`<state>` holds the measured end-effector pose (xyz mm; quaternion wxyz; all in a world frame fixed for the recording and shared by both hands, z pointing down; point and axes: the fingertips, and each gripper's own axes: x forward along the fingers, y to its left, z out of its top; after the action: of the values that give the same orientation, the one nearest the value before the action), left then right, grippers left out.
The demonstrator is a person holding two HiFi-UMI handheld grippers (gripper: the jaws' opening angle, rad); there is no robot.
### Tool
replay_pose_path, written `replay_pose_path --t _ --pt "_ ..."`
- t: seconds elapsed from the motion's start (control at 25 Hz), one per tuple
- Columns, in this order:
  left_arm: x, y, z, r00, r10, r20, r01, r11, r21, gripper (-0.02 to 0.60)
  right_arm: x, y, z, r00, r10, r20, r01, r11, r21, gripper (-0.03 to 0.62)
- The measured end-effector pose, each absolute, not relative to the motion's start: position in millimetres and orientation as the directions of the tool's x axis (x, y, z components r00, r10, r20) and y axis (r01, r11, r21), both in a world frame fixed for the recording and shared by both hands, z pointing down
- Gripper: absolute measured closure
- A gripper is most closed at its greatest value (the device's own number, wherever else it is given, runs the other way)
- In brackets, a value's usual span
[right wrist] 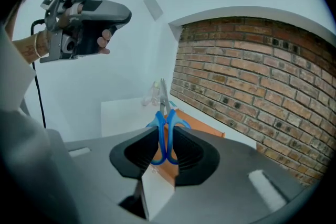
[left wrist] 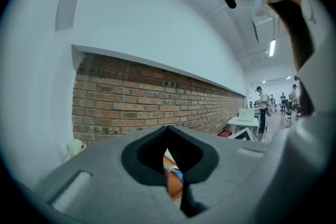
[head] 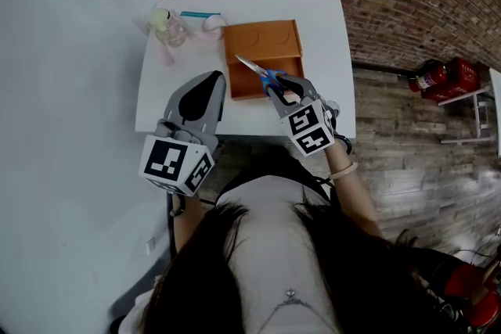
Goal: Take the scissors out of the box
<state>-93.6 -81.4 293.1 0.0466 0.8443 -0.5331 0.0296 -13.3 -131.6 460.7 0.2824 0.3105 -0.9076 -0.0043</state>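
An orange open-topped box (head: 262, 35) stands at the middle of the white table (head: 321, 27). My right gripper (head: 283, 90) is shut on the blue handles of the scissors (head: 264, 75), which hang over the box's near right part with the silver blades pointing up and left. In the right gripper view the scissors (right wrist: 166, 118) stand upright between the pads, blades away from me, above the box (right wrist: 197, 123). My left gripper (head: 213, 82) hovers left of the box with its jaws together and nothing in them. Through its narrow slit I see a strip of the box (left wrist: 173, 183).
At the table's far left corner lie a small clear bottle (head: 174, 31), a pale green toy (head: 160, 18), a blue pen (head: 197, 14) and a white ball (head: 213, 25). A brick wall runs behind the table. Red fire extinguishers (head: 440, 77) stand on the floor at the right.
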Motion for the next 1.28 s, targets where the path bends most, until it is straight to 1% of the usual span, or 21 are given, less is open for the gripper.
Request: replay_pose_path --t 0.48,1.28 --pt "-101.6 -54.1 290.1 0.471 -0.877 0.091 -0.882 -0.468 0.051 0.581 -15.1 -112.6 441.0 -0.622 -0.615 0.485 -0.601 0.772 0.209 0.496" --pt "-117.3 -16.5 294.9 0.541 -0.838 0.079 -0.841 -0.538 0.055 0.581 -18.2 -74.5 421.1 -0.570 -0.708 0.417 -0.703 0.683 0.198 0.496"
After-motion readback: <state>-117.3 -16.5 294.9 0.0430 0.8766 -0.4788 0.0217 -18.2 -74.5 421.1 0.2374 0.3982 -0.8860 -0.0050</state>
